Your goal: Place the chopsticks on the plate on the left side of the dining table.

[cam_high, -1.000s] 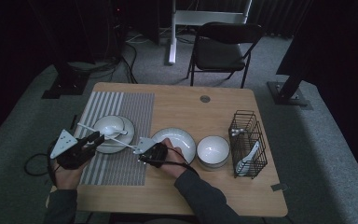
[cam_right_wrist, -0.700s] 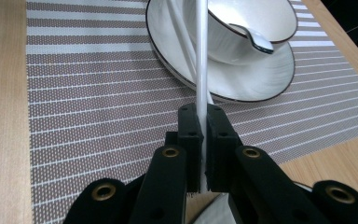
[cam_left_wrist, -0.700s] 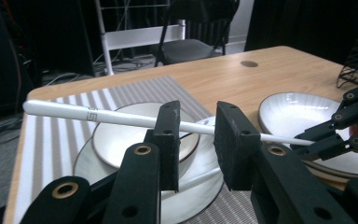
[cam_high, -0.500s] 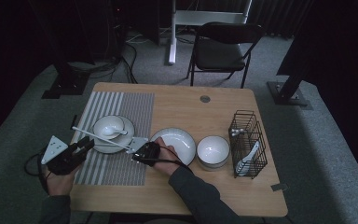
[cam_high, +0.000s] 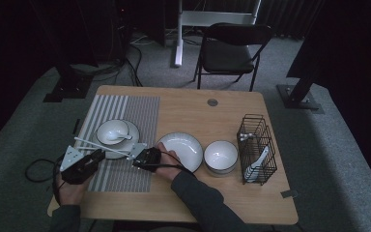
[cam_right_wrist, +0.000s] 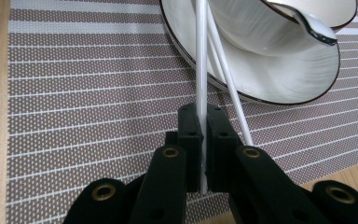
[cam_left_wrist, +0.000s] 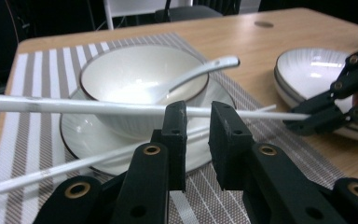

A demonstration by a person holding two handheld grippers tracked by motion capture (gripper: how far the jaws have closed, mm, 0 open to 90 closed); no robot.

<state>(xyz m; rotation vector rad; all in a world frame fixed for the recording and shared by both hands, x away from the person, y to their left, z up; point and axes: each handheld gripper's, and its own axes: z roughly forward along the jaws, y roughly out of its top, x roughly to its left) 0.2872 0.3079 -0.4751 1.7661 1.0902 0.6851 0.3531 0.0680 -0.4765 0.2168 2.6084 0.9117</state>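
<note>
The work in hand looks like laying out a pair of white chopsticks beside the small bowl (cam_high: 112, 131), which sits on a saucer (cam_high: 130, 133) on the striped mat (cam_high: 135, 113) with a white spoon (cam_left_wrist: 200, 70) resting in it. The right gripper (cam_right_wrist: 203, 140) has its jaws clamped tight on one chopstick (cam_right_wrist: 201, 60), holding it near its end; from there the stick runs across the near rim of the saucer, lifted off the mat. The second chopstick (cam_right_wrist: 228, 79) lies slanted on the saucer's near edge, just beside the held one and crossing under it, and nothing grips it. The left gripper (cam_left_wrist: 196, 140) sits low over the mat, in front of the saucer; its jaws have just been closing and now stand a narrow gap apart with nothing between them, the held chopstick passing just beyond their tips. Seen from above, the left gripper (cam_high: 84, 164) is on the near side of the bowl and the right gripper (cam_high: 145, 157) is between the bowl and the empty plate (cam_high: 181, 150). I judge the job about half done: one stick is picked up but not yet placed, the other is still to be taken.
</note>
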